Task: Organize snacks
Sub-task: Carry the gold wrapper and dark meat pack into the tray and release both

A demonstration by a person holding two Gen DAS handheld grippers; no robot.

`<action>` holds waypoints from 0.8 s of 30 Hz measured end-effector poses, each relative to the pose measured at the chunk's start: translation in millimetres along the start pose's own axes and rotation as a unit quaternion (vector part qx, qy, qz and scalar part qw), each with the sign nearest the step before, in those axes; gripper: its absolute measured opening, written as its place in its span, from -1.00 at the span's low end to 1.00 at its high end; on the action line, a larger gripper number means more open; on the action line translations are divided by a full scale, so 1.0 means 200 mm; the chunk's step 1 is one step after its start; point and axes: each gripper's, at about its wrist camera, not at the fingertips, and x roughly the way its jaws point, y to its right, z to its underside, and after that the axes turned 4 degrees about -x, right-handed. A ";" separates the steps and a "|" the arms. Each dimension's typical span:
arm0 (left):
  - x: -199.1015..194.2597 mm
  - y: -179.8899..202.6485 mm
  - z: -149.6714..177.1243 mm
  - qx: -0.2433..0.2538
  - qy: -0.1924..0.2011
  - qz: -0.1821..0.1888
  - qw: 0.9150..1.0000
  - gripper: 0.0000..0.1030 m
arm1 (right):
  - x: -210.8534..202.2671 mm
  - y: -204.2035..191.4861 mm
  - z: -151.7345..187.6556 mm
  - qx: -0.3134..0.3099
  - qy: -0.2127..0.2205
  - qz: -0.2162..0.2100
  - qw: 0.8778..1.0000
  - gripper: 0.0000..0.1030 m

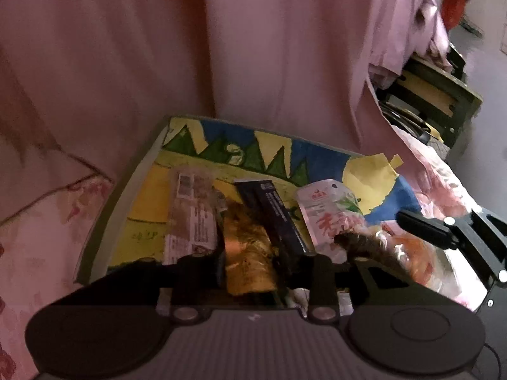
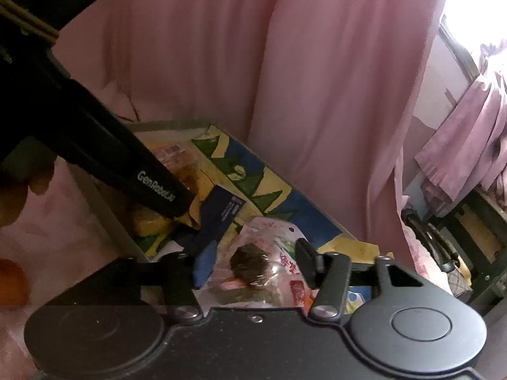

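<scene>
Left gripper (image 1: 250,262) jaws astride gold snack packet (image 1: 248,253), grip unclear. Right gripper (image 2: 253,266) jaws released over clear snack bag (image 2: 253,269); painted board (image 1: 190,148) beneath.

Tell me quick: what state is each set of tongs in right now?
Left tongs: open, with the gold snack packet between them, apparently not clamped.
Right tongs: open over the white-and-pink pouch, holding nothing.

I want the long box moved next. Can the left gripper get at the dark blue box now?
Probably yes. The dark blue box lies just ahead of the left gripper. A golden snack packet sits between its fingers, so that would likely be caught first.
</scene>
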 end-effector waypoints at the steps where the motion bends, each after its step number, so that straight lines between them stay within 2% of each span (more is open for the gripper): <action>1: 0.00 0.00 0.00 -0.006 -0.004 0.002 1.000 -0.18 | -0.01 0.00 0.00 0.003 0.000 0.002 1.000 0.32; 3: -0.01 -0.01 -0.01 -0.018 -0.008 0.004 1.000 -0.01 | -0.03 0.03 0.01 0.014 0.000 0.006 1.000 0.45; 5: -0.03 -0.01 -0.01 -0.025 -0.001 0.000 1.000 0.32 | -0.08 0.06 0.01 0.031 0.005 0.014 0.999 0.54; 10: -0.15 0.05 -0.02 -0.010 0.029 -0.021 0.999 0.66 | -0.23 0.16 -0.01 0.078 0.026 0.030 0.996 0.71; 16: -0.41 0.13 -0.02 0.008 0.099 -0.049 0.994 0.89 | -0.50 0.26 -0.01 0.120 0.077 0.058 0.988 0.85; 21: -0.66 0.21 0.04 0.038 0.175 -0.083 0.980 0.99 | -0.76 0.32 0.03 0.161 0.123 0.064 0.977 0.97; 24: -0.80 0.26 0.10 0.046 0.202 -0.087 0.974 0.99 | -0.90 0.33 0.06 0.180 0.145 0.064 0.971 0.99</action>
